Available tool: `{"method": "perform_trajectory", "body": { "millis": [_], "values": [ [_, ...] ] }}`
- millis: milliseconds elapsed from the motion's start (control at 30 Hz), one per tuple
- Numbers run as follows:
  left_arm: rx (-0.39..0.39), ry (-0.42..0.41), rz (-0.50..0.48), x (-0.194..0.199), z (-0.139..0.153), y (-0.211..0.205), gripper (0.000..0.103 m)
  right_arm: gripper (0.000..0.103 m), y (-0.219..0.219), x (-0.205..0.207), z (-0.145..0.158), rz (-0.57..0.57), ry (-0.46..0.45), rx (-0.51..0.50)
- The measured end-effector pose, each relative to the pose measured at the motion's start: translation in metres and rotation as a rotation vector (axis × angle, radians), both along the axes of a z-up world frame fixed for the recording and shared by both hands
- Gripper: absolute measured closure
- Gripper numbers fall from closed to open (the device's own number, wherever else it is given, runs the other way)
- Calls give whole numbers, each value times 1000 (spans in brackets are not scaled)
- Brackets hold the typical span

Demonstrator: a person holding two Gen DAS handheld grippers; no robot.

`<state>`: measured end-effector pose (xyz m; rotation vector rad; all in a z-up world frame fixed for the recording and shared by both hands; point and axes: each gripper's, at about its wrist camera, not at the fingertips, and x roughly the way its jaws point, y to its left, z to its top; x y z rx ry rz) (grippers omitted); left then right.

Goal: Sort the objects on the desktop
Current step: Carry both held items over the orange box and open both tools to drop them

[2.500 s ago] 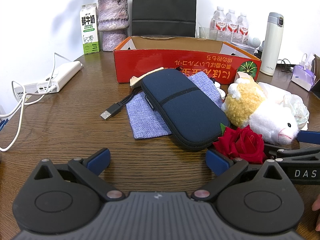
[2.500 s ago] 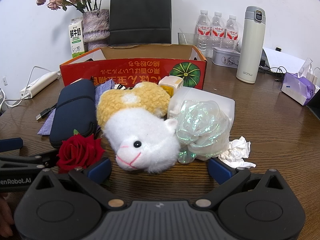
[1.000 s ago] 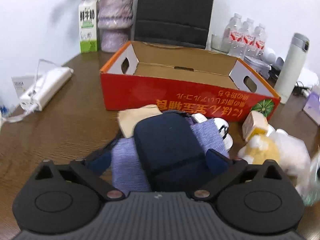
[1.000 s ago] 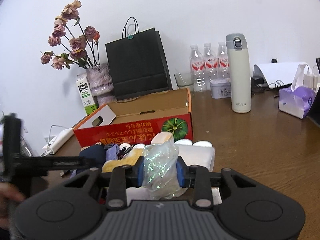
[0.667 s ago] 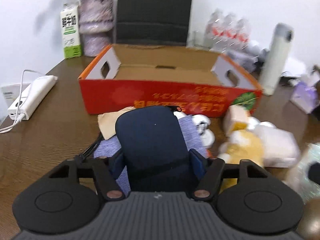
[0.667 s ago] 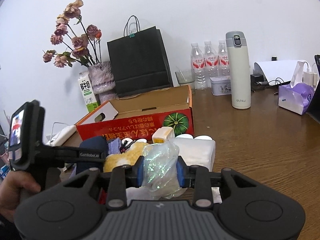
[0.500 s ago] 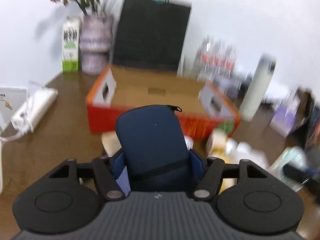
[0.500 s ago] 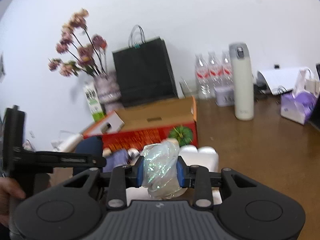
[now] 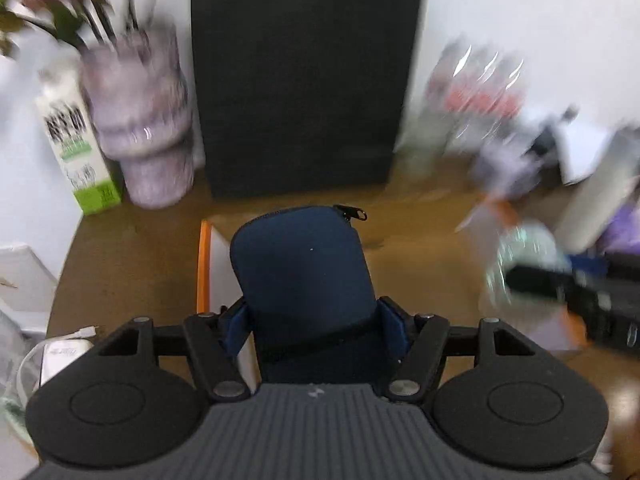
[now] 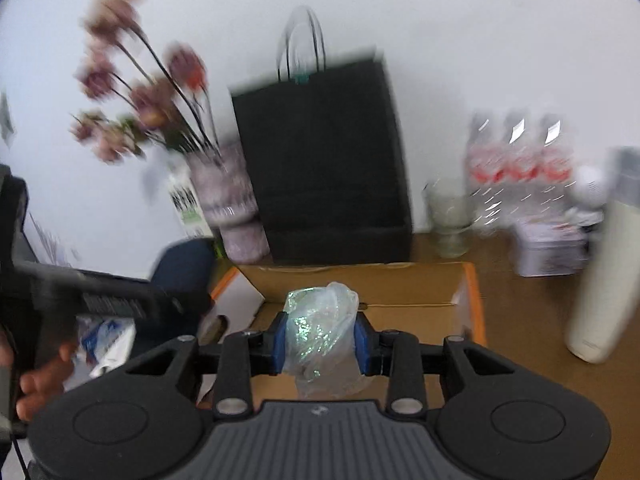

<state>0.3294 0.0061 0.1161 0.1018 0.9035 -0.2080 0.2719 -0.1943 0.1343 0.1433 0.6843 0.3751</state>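
Two claws over the open box [image 10: 472,280]: left claw [image 9: 312,328] clamping navy pouch [image 9: 300,272], right claw [image 10: 320,340] pinching crinkly bag [image 10: 320,320].

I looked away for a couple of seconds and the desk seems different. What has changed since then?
Both grippers took hold of something and lifted it toward the cardboard box. The left gripper closed on the navy pouch, which had lain on the table. The right gripper clamped the shimmery plastic bag and now holds it over the box. The black paper bag, vase and bottles stayed put.
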Motion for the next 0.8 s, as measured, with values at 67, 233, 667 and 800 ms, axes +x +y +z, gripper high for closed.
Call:
{"method": "perform_trajectory", "body": {
  "millis": [67,233,667,800],
  "values": [
    [53,62,7,27,-30,-3,37,71,17,52,-18,-5,92,-24],
    [88,112,-13,50,-72,-6,37,71,40,128,-71,-24,268,7],
    [-27,0,44,19,-21,34,8,41,15,100,-45,-72,184,-74],
    [-60,-27,132,-12,-7,38,2,40,-8,57,-26,-120,148,-158]
  ]
}}
